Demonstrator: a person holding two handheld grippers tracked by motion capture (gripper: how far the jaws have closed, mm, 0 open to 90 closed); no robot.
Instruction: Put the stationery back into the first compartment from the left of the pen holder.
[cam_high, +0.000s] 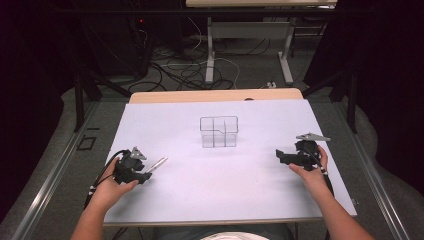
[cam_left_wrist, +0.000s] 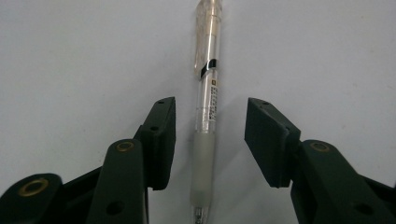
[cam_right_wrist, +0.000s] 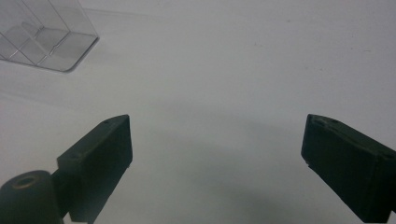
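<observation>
A clear pen (cam_left_wrist: 208, 46) with a frosted grip lies flat on the white table sheet (cam_high: 210, 190). In the high view the pen (cam_high: 158, 163) sits at the front left. My left gripper (cam_left_wrist: 212, 109) is open, with one jaw on each side of the pen's lower barrel and a gap on both sides. From above, the left gripper (cam_high: 146, 174) is low over the sheet at the pen's near end. My right gripper (cam_high: 279, 155) rests at the front right, and in its own view the right gripper (cam_right_wrist: 219, 128) stands wide open with bare sheet between the jaws.
A clear plastic organizer (cam_high: 219, 131) with several compartments stands in the middle of the sheet; its corner (cam_right_wrist: 46, 37) shows at the upper left of the right gripper view. Beyond the table's far wooden edge (cam_high: 215, 95) lie cables and desk legs.
</observation>
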